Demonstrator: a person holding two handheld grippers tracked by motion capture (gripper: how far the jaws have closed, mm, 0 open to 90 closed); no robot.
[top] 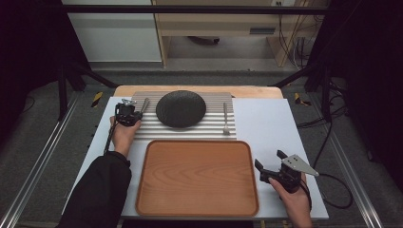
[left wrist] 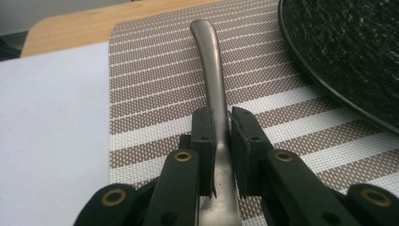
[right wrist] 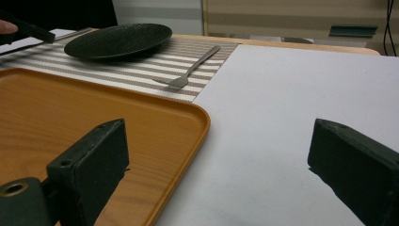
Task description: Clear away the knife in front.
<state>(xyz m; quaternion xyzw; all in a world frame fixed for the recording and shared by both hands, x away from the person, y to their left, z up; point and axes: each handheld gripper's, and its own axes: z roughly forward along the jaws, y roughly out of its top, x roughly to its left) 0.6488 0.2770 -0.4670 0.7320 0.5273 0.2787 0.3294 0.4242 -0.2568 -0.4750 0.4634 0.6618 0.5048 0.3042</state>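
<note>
Left gripper (left wrist: 220,141), jaws pinching a metal utensil handle (left wrist: 210,70) on the striped placemat (left wrist: 155,84) left of the black plate (left wrist: 348,52); handle axis runs straight ahead between the jaws; right gripper (right wrist: 216,165) spread wide, idle beside the wooden tray (right wrist: 70,113)

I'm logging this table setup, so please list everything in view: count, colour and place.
Plate: one, black, on the mat's middle.
Utensil handle: one, silver, on the mat left of the plate, between the left jaws; its working end is hidden.
Fork: one, silver, on the mat right of the plate.
Mat: one, brown and white stripes, at the table's far side.
Tray: one, orange-brown wood, bare, near side, in front of the mat.
Sheet: one, white, covering the table under mat and tray.
Table: one, light wood, edge shows beyond the mat.
Left gripper: one, black, shut on the utensil handle.
Right gripper: one, black, open, over the sheet right of the tray.
</note>
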